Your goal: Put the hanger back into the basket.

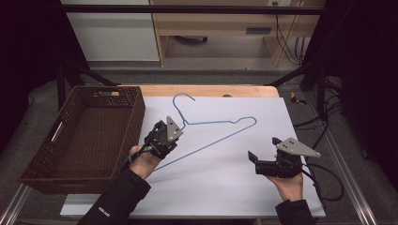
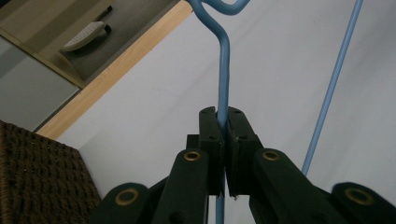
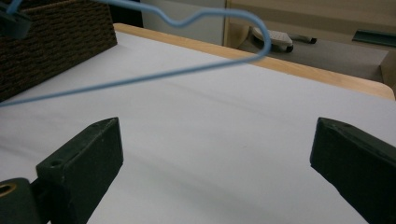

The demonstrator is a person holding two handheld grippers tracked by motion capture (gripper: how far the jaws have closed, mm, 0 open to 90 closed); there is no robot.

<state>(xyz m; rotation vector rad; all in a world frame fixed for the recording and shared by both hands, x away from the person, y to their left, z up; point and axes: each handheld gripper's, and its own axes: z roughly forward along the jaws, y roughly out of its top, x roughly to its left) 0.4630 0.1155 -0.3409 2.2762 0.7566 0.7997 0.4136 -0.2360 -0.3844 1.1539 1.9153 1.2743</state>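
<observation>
My left claw [image 1: 165,136] pinches the blue hanger [image 1: 220,123] just beside the basket [image 1: 84,136]; my right claw [image 1: 263,154] gapes empty, farther off

A: What is cut off or hidden on the blue wire hanger [image 1: 213,133]?

B: In the left gripper view the hanger's hook [image 2: 219,7] is cropped by the top edge, and a stretch of wire is hidden between the closed jaws of the left hand-held gripper [image 2: 223,140]. In the right gripper view the hanger's near wire [image 3: 140,79] is seen blurred.

A: And at the edges?

B: The near left corner of the wicker basket [image 1: 84,136] is masked by a sleeve in the high view. The right hand-held gripper [image 3: 215,158] is cropped by the bottom edge in its own view.
</observation>
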